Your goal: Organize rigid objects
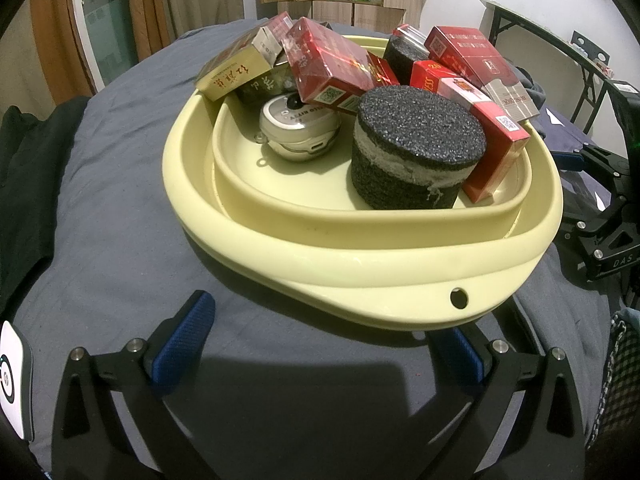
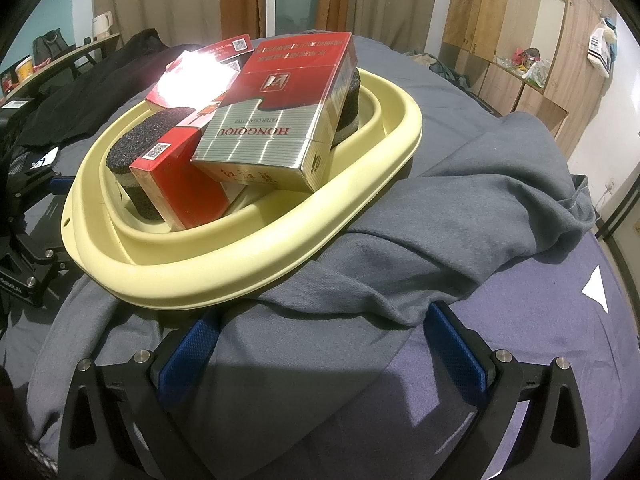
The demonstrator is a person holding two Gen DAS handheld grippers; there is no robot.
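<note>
A pale yellow basin [image 1: 360, 268] [image 2: 248, 256] rests on a grey garment on the bed. Inside lie several cigarette boxes, among them a red one [image 1: 332, 68] and a red and silver one [image 2: 280, 120]. A black foam cylinder [image 1: 416, 144] [image 2: 136, 148] and a small silver round device [image 1: 298, 128] share the basin. My left gripper [image 1: 324, 344] stands open just before the basin's near rim, empty. My right gripper [image 2: 324, 344] is open over the grey garment [image 2: 460, 216], below the basin, holding nothing.
The other gripper's black frame [image 1: 600, 220] [image 2: 24, 216] flanks the basin. Dark clothing [image 1: 24, 168] lies on the bed's side. Wooden cupboards [image 2: 520, 32] line a wall, curtains [image 1: 176, 0] hang behind, and a folding table [image 1: 560, 52] stands nearby.
</note>
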